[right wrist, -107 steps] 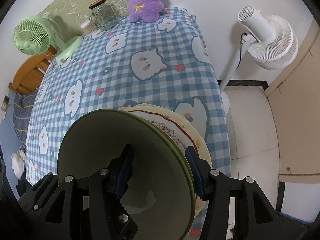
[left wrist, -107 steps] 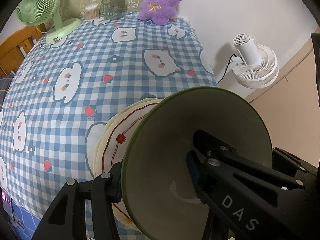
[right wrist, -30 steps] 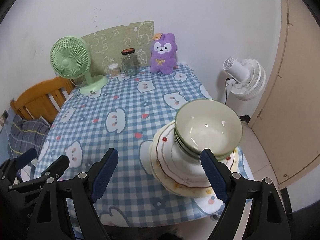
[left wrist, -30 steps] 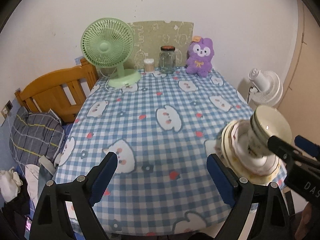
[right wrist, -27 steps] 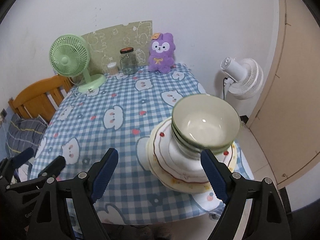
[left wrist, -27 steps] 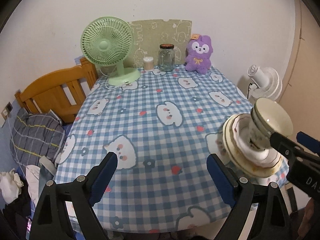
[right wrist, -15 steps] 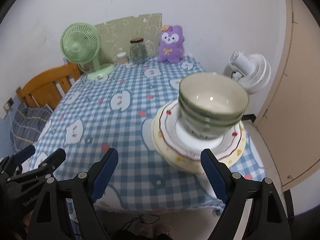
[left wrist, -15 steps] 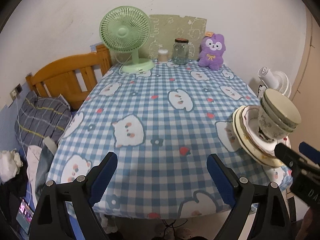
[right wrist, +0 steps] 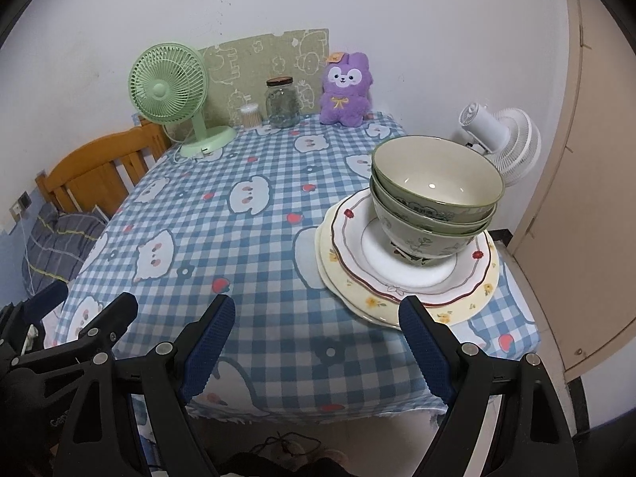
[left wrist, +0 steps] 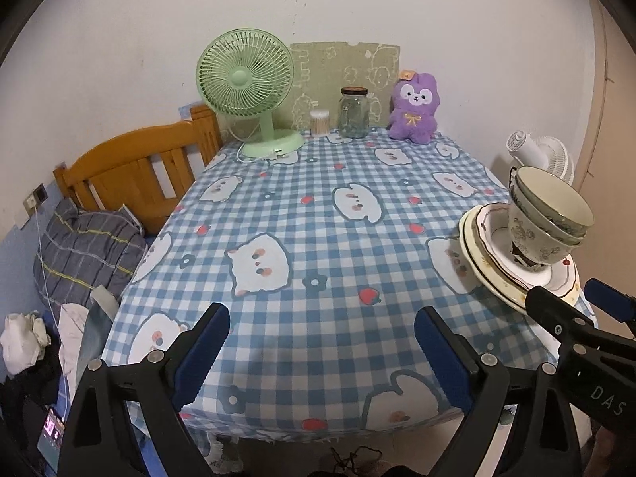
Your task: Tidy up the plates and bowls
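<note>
Several green-rimmed bowls (right wrist: 433, 194) sit nested on a stack of cream and white plates (right wrist: 349, 278) at the table's near right corner. The left wrist view shows the same bowls (left wrist: 544, 218) and plates (left wrist: 477, 254) at its right. My right gripper (right wrist: 318, 310) is open with nothing between its blue pads, back at the table's near edge, to the left of the stack. My left gripper (left wrist: 322, 318) is also open and holds nothing, further left along the same edge. Each gripper shows in the other's view: the right gripper (left wrist: 566, 292) and the left gripper (right wrist: 91, 298).
The table (left wrist: 318, 238) wears a blue check cloth. Along its far edge stand a green fan (left wrist: 246, 91), a swab tub (left wrist: 319, 122), a glass jar (left wrist: 353, 113) and a purple plush (left wrist: 413, 109). A white fan (right wrist: 501, 139) and a door stand right; a wooden bed frame (left wrist: 135, 175) is left.
The green bowl that both grippers held over the plates now rests on the stack. Both grippers have let go, drawn back to the near edge and sunk lower.
</note>
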`<state>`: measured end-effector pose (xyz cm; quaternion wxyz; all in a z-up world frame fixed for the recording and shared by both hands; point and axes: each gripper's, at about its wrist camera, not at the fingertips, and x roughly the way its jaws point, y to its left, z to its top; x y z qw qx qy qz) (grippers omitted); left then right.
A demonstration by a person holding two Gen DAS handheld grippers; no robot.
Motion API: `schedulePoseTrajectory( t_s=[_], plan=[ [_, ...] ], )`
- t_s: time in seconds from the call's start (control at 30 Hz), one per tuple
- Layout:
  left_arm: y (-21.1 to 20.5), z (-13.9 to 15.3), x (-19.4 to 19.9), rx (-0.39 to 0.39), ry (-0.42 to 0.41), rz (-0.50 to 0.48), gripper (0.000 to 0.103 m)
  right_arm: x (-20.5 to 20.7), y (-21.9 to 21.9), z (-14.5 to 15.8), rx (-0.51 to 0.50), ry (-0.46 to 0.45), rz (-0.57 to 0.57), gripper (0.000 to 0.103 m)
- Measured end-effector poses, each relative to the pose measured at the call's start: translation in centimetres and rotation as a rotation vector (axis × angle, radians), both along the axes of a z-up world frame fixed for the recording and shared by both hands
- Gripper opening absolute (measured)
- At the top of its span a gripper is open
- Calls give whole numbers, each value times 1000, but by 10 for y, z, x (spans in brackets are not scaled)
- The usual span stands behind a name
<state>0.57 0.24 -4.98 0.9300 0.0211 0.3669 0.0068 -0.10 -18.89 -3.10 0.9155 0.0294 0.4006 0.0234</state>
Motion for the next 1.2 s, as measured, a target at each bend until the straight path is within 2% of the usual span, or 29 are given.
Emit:
schedulePoseTrajectory(
  t_s=[1.2],
  plan=[
    [0,4,1,-12,-16,8,96,4,0,7,-6,-20,0,87]
  ],
)
